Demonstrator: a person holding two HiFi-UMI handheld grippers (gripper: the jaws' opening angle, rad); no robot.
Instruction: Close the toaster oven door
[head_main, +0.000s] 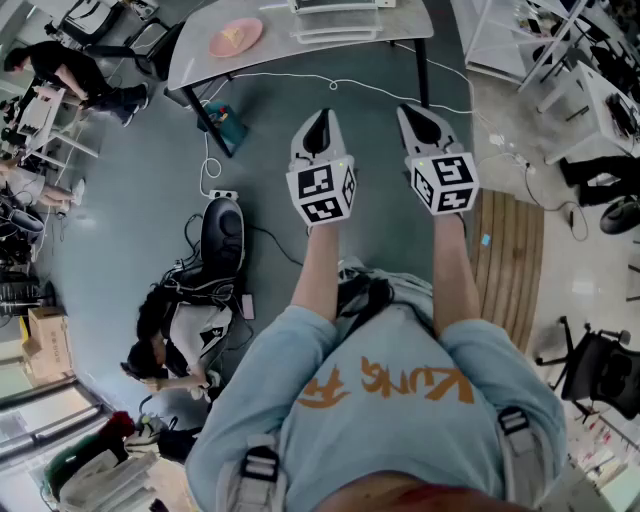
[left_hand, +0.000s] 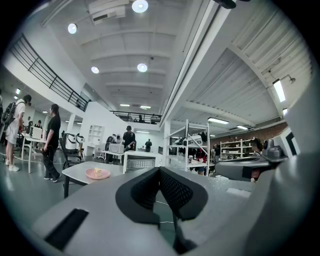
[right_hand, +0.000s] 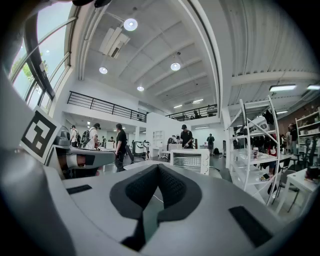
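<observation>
Straight ahead, the white toaster oven (head_main: 335, 18) is sitting on the far part of the grey table (head_main: 300, 55), at the top edge of the head view and well apart from both grippers. Its front is facing the person, and in the right gripper view a wire rack is showing through that front. Whether the door is hanging fully down is too small to tell. A pink plate (head_main: 236, 37) with a small piece of food is lying on the same table, to the oven's left. A white cable (head_main: 300, 78) is trailing off the table's near edge to the floor.

Nearer in, the left gripper (head_main: 322, 118) and the right gripper (head_main: 420, 112) are pointing forward side by side over the grey floor, short of the table. Each one's jaws are pressing together, pad against pad, and nothing is sitting between them.

Further out, a person (head_main: 180, 330) is crouching on the floor at the left among dark gear. A wooden panel (head_main: 510, 260) is lying on the floor at the right. A white shelving rack (right_hand: 255, 150) is standing to the right of the oven in the right gripper view.
</observation>
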